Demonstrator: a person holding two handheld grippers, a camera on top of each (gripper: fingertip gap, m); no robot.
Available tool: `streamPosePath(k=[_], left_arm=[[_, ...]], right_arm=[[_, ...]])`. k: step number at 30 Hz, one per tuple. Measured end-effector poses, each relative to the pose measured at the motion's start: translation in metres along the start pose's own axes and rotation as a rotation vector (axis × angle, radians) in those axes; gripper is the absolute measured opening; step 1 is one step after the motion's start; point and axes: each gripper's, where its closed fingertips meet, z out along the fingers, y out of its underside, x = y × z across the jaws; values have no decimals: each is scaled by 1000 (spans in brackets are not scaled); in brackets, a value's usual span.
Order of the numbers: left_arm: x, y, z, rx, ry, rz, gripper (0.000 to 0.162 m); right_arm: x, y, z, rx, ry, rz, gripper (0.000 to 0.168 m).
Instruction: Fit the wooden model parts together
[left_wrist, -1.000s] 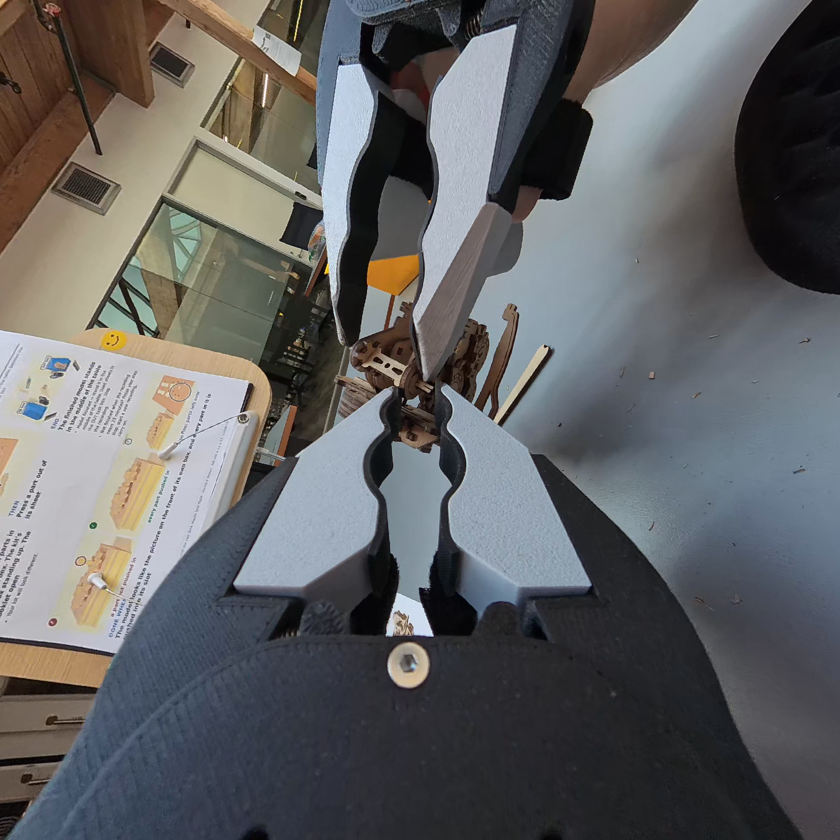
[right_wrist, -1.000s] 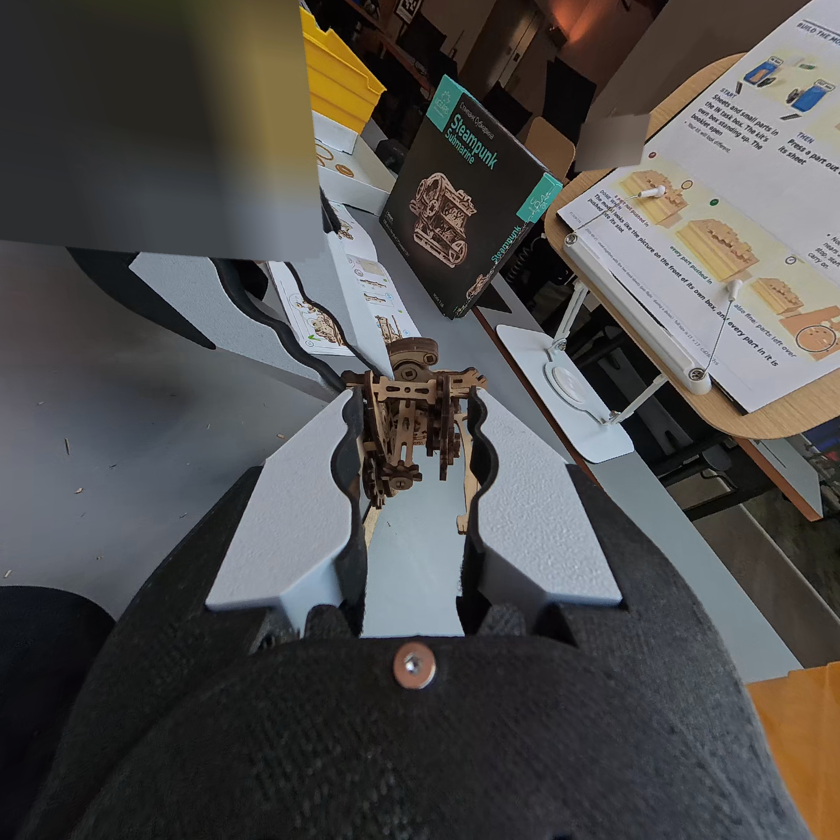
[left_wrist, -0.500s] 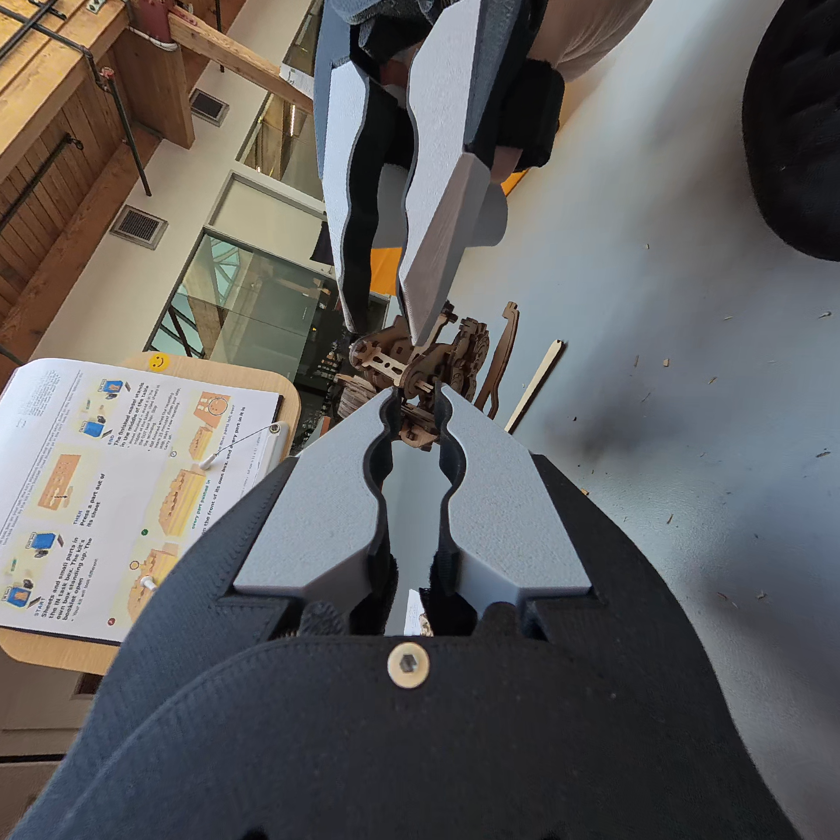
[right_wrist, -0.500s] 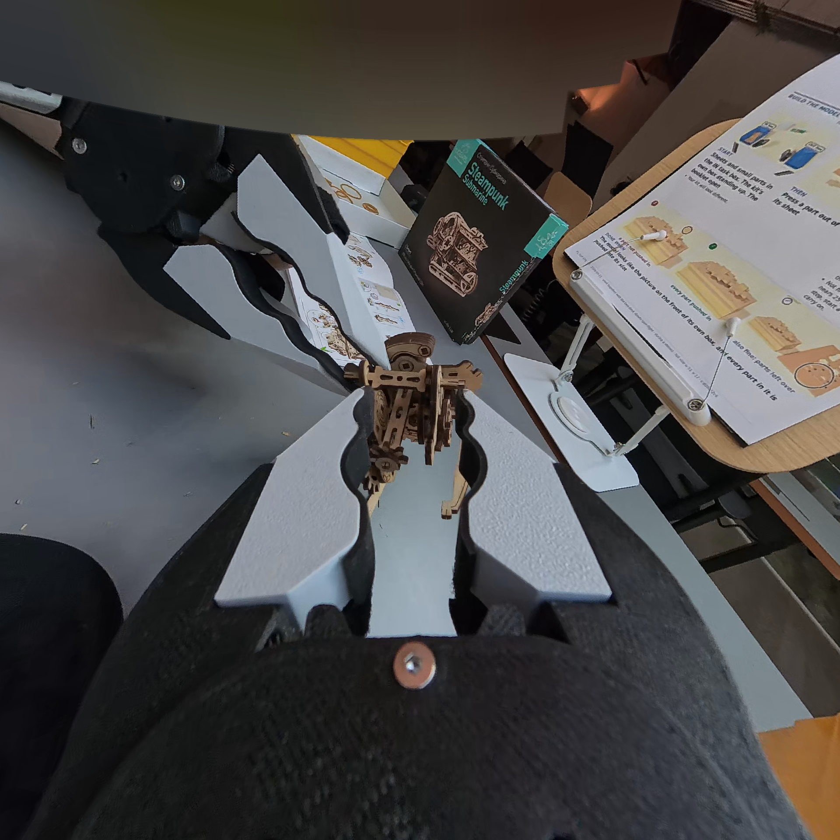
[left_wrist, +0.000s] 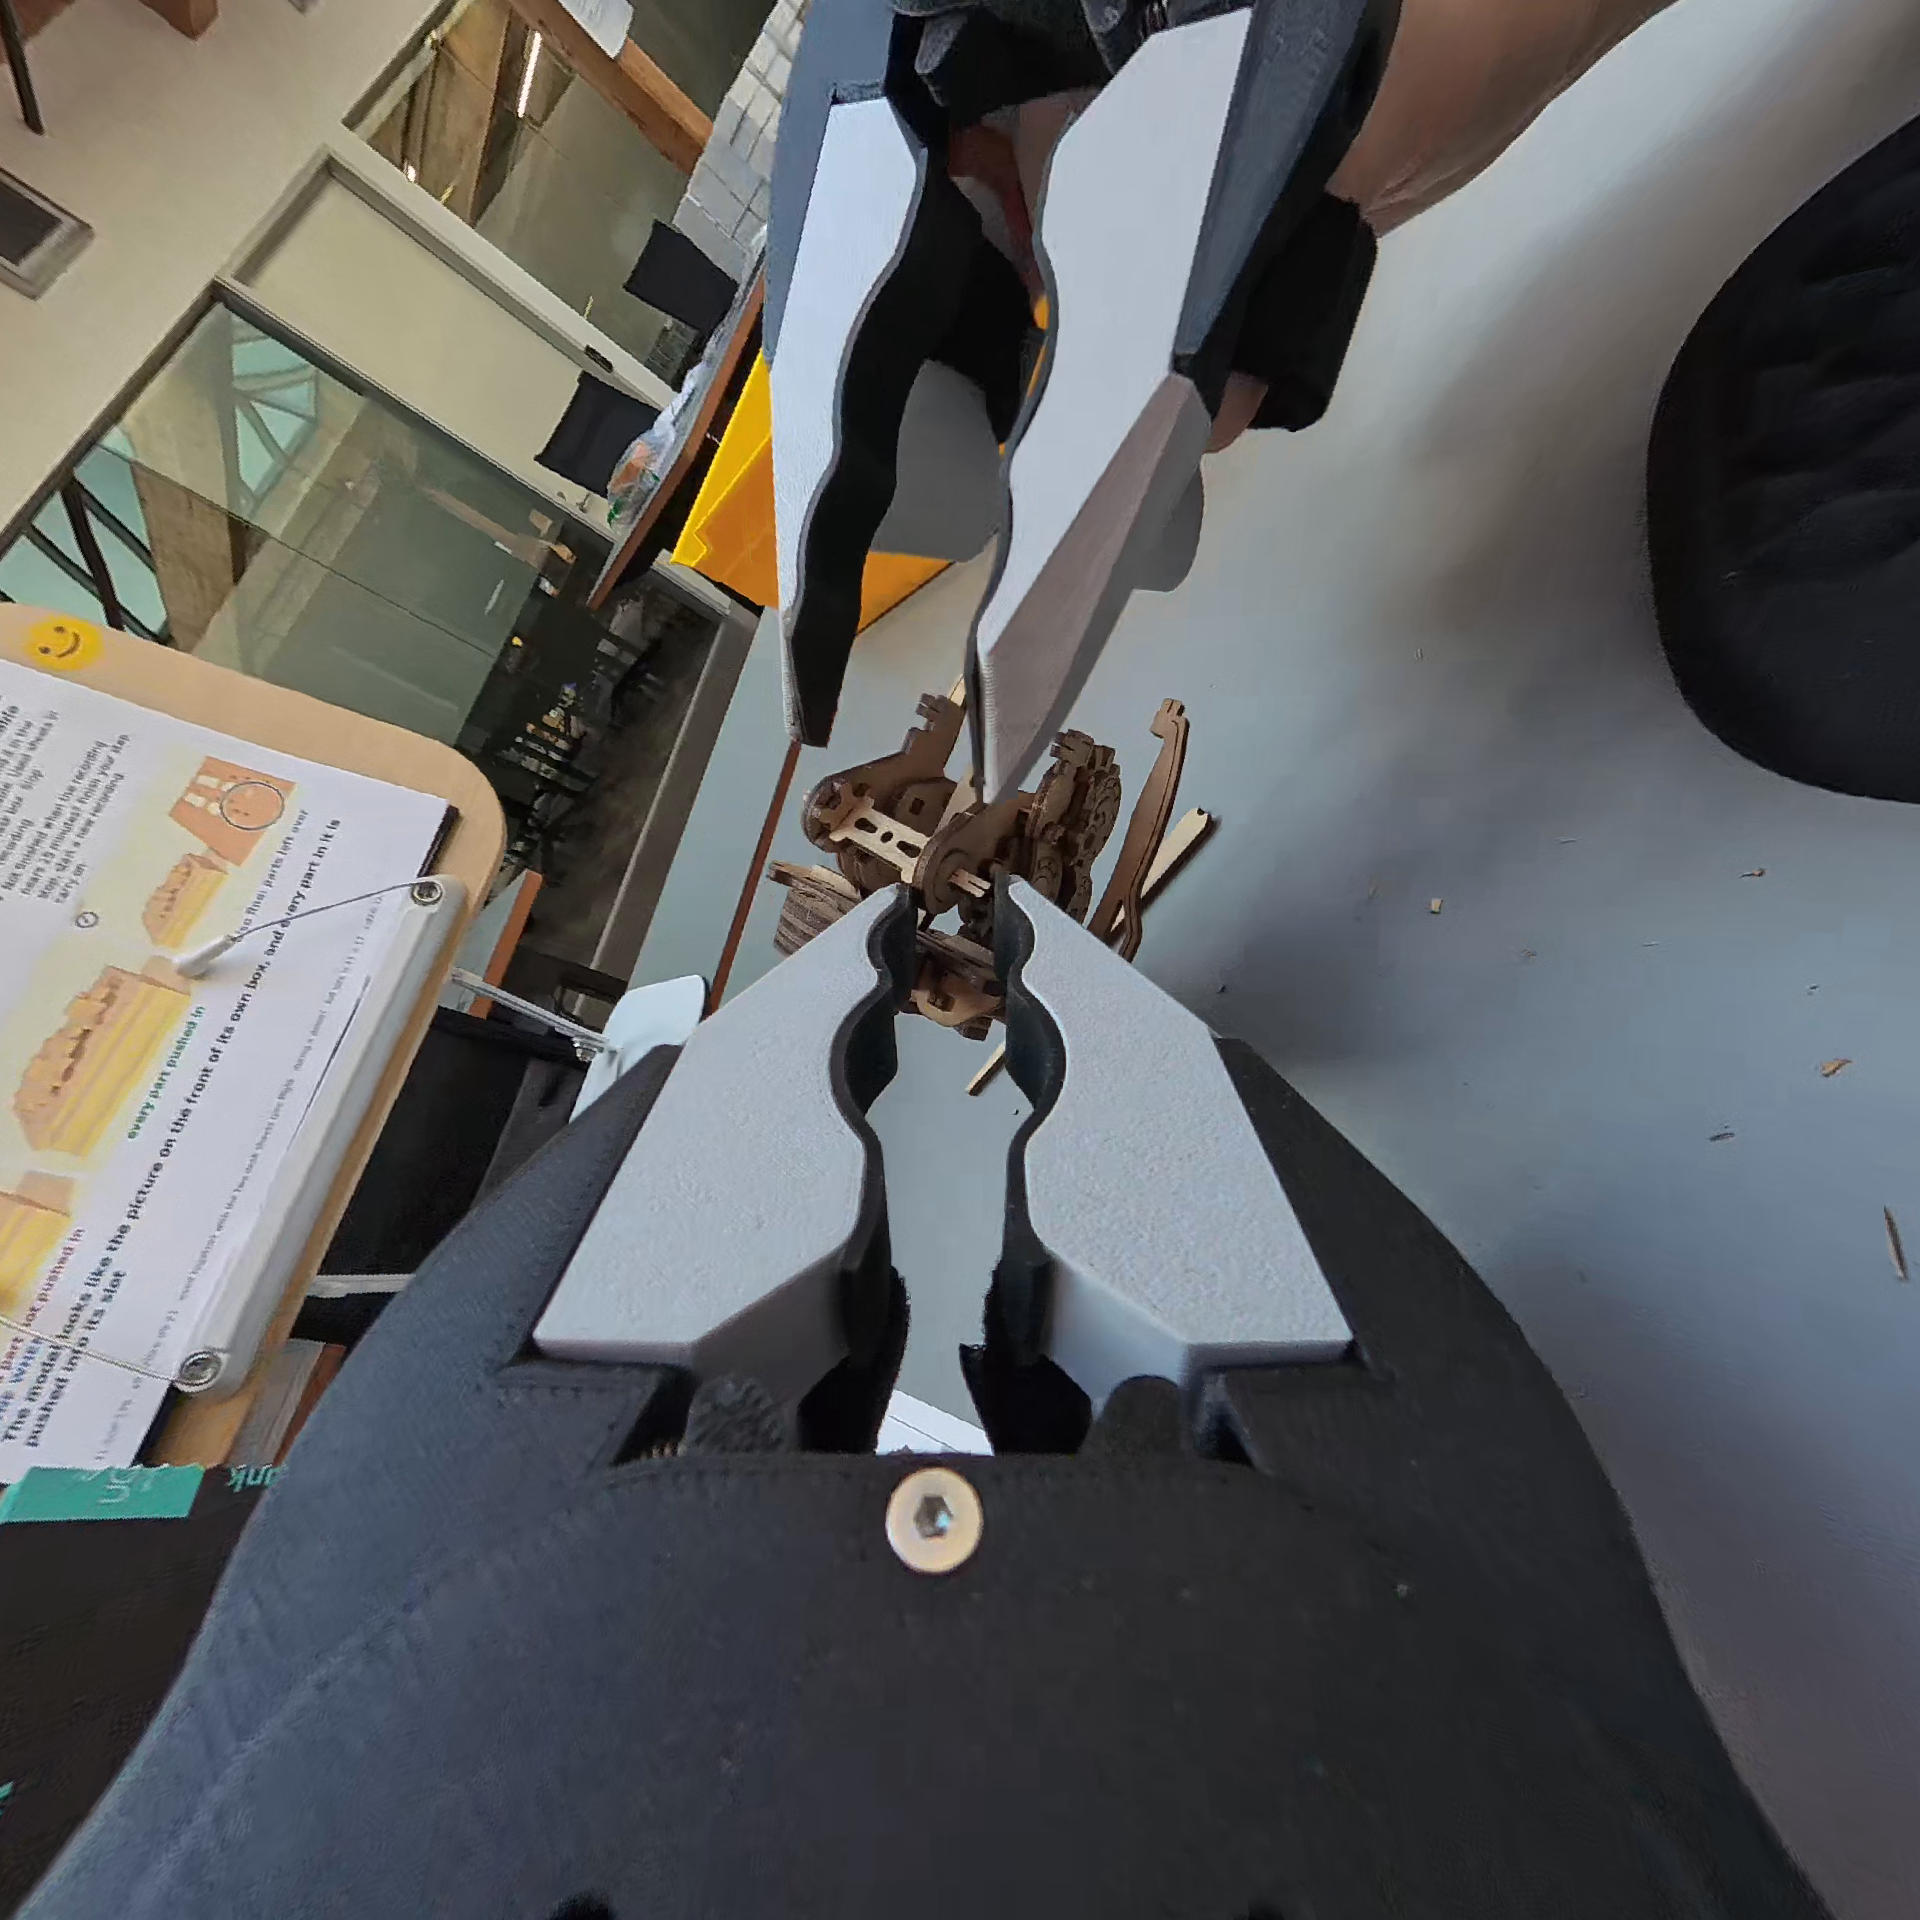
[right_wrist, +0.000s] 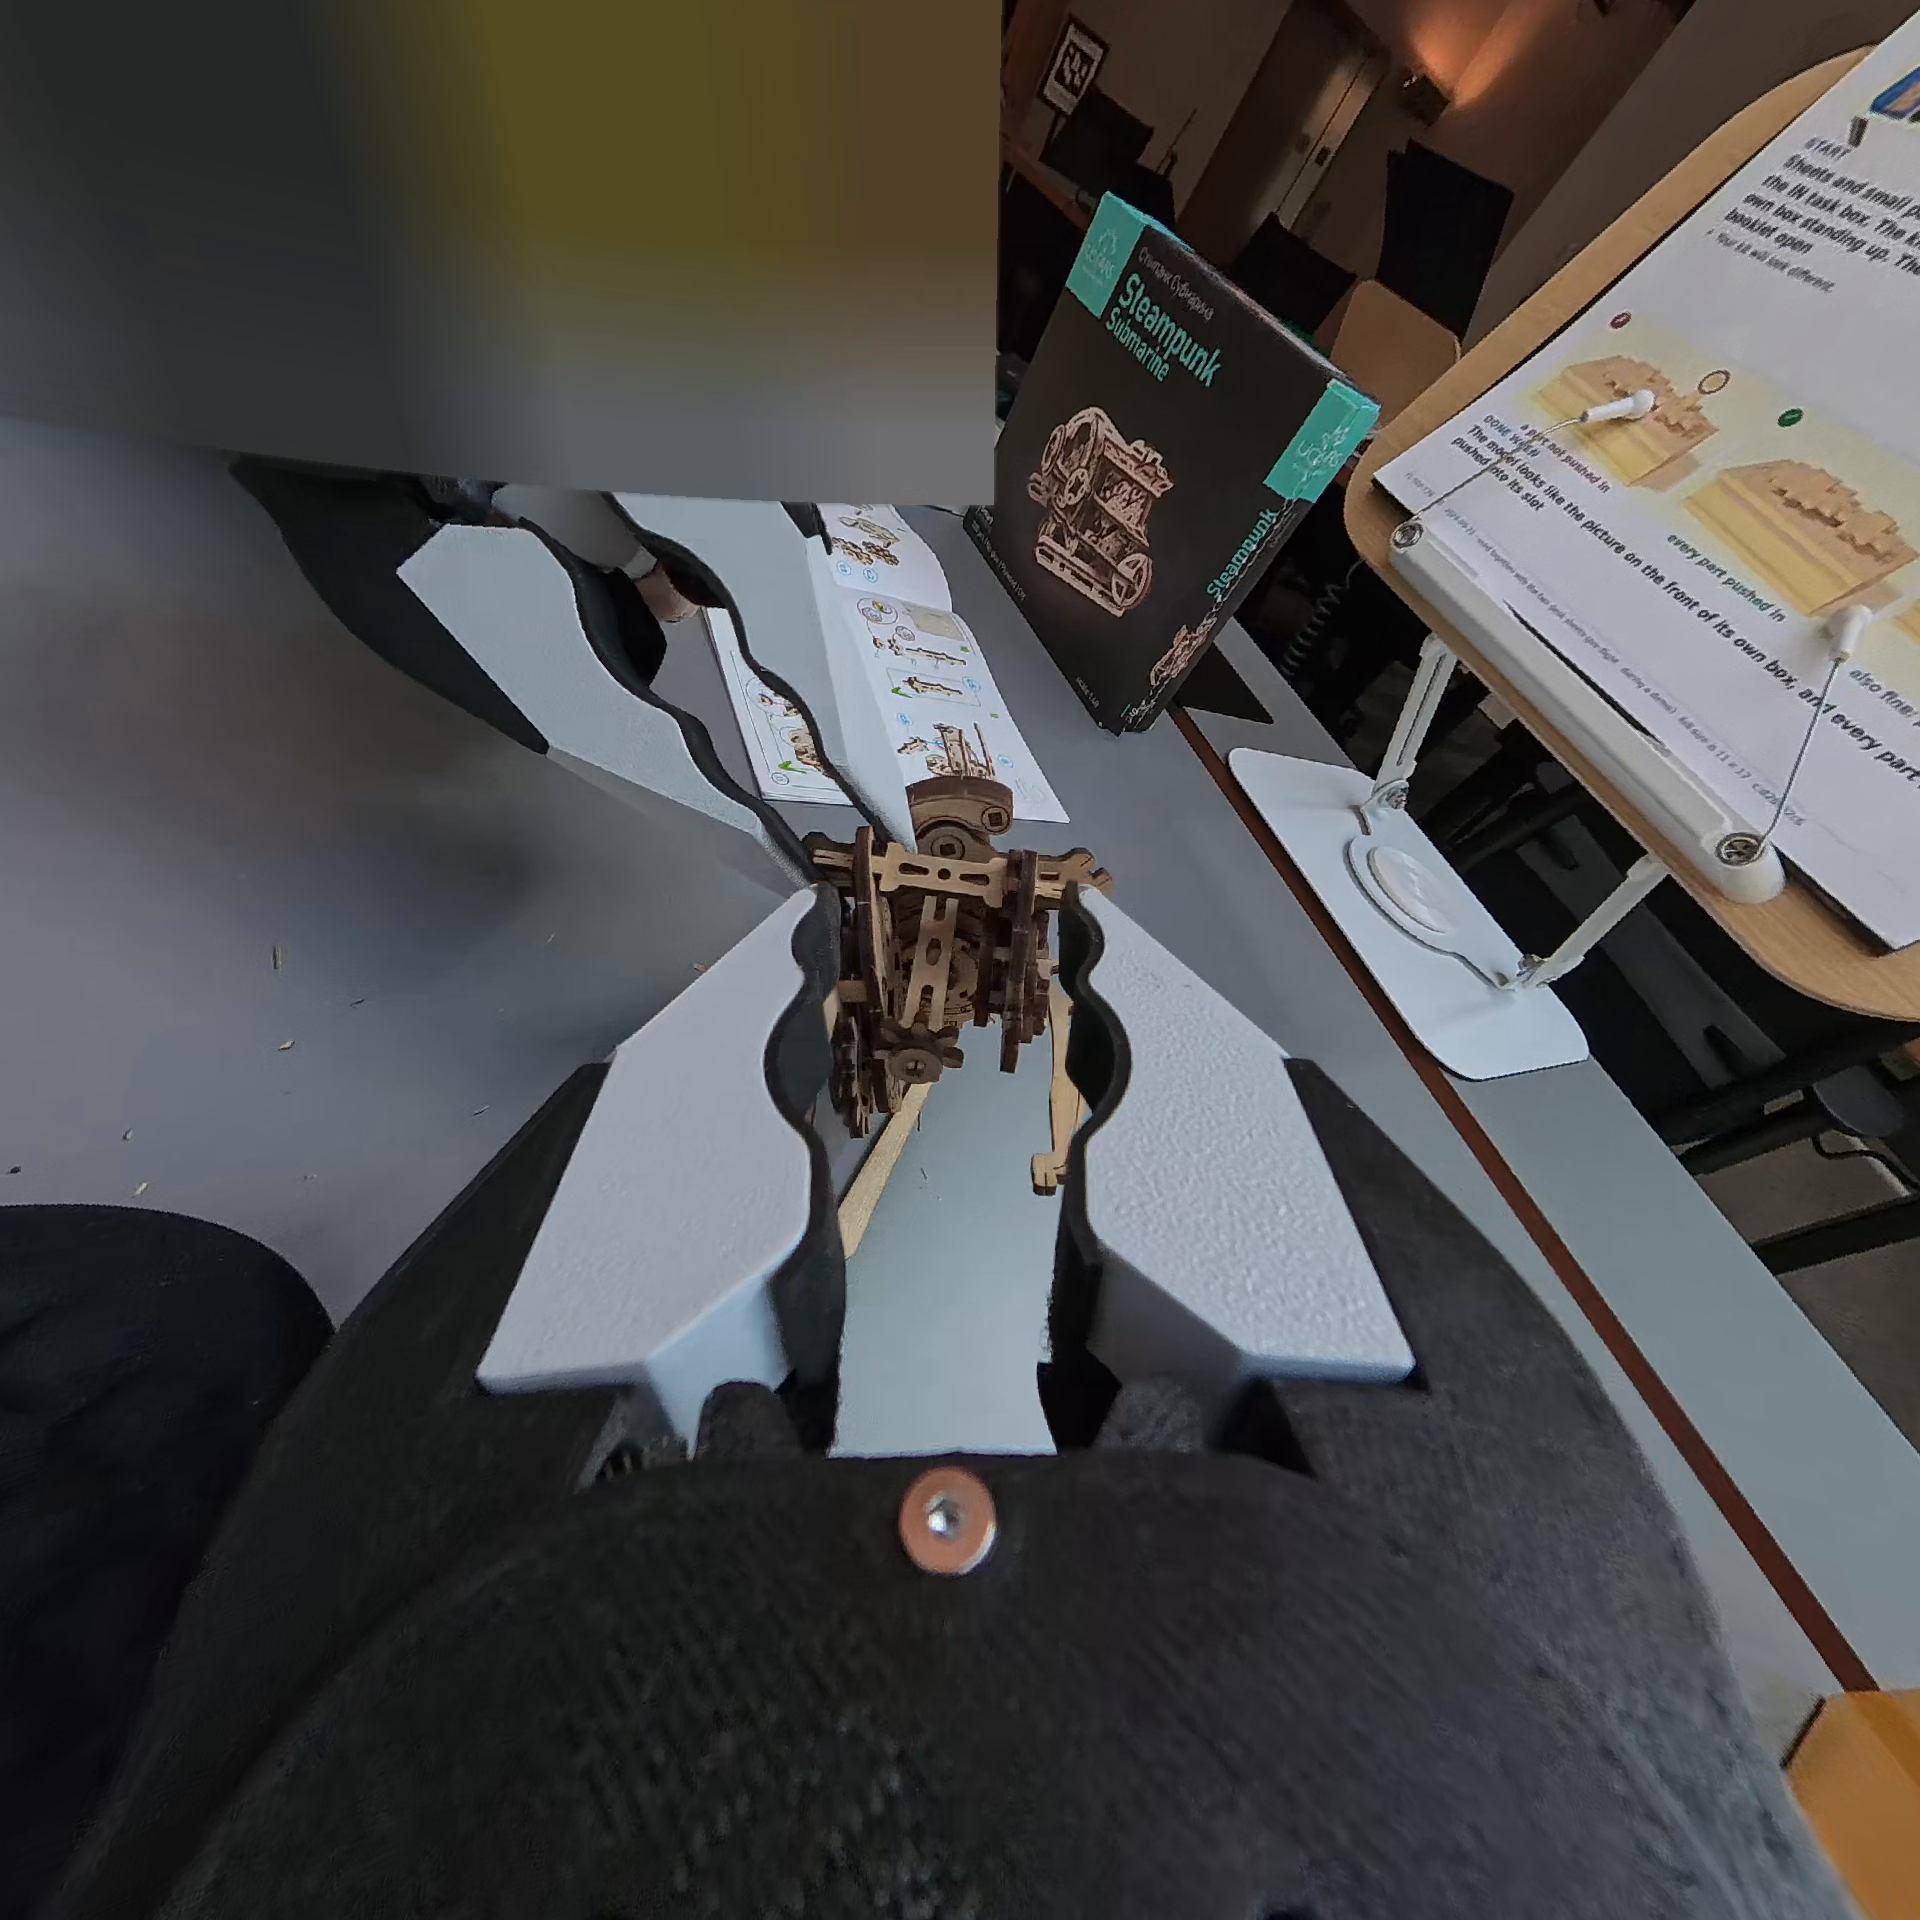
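left gripper (left_wrist: 951, 914) clamped on wooden model (left_wrist: 966, 862) | right gripper (right_wrist: 945, 914) clamped on it too | model above grey surface (left_wrist: 1558, 1143)

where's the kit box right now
In the right wrist view the kit box stands upright at the table's far edge, up and right of the wooden model, just behind the open booklet.
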Motion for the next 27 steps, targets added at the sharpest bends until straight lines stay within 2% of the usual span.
streamPosePath(k=[4,9,14,16,18,23,27], left_arm=[[4,9,4,-27,43,-74,12],[5,17,9,-56,62,-138,13],[4,17,10,-56,68,-179,13],[5,14,10,-50,66,-175,14],[7,11,10,-42,63,-154,15],[15,10,11,-46,69,-54,25],[12,6,6,-8,57,29,29]], right_arm=[[1,8,3,-30,5,8,38],[-5,14,4,-47,-48,39,16],[-10,19,8,-57,-96,131,17],[-12,19,10,-62,-94,129,15],[-14,24,12,-105,-87,89,1],[-17,32,13,-155,-81,13,1],[-20,32,12,-132,-111,-3,1]])
